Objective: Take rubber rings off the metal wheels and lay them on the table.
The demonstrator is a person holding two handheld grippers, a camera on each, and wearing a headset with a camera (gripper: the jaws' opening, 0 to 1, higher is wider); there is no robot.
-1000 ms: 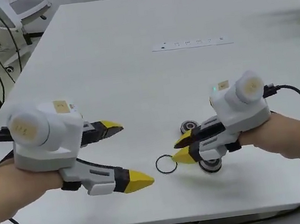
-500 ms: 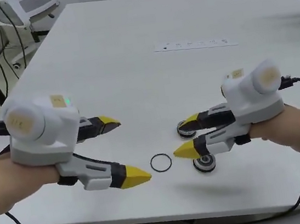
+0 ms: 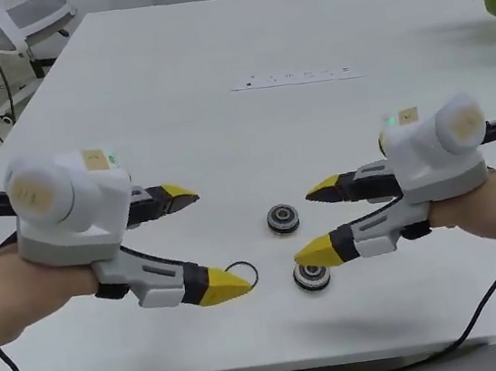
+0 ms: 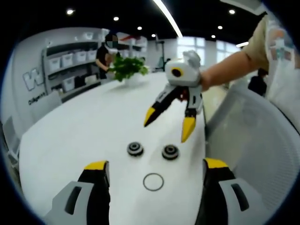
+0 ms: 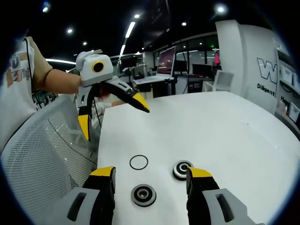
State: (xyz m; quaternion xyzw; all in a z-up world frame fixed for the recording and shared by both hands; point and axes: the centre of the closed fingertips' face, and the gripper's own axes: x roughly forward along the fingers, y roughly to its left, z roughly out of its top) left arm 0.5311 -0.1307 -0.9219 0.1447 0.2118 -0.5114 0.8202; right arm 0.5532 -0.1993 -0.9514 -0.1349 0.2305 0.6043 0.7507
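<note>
Head view: two round metal wheels [image 3: 283, 218] sit on the smooth white table [image 3: 216, 80], between the left gripper [image 3: 217, 239] and the right gripper [image 3: 307, 223]. Both grippers' yellow-tipped jaws are spread and hold nothing. One thin black rubber ring [image 4: 153, 182] lies flat just beside the wheels.

White table [image 3: 171, 86] bears two wheels [image 3: 283, 218] [image 3: 312, 275], a ring [image 4: 153, 182], perhaps a socket strip [image 3: 296, 77].

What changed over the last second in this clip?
The right gripper opened its jaws, which were nearly together at the rubber ring, and drew back to the person's right; the ring lies loose on the table. The left gripper stayed open and empty, and both metal wheels kept their places.
</note>
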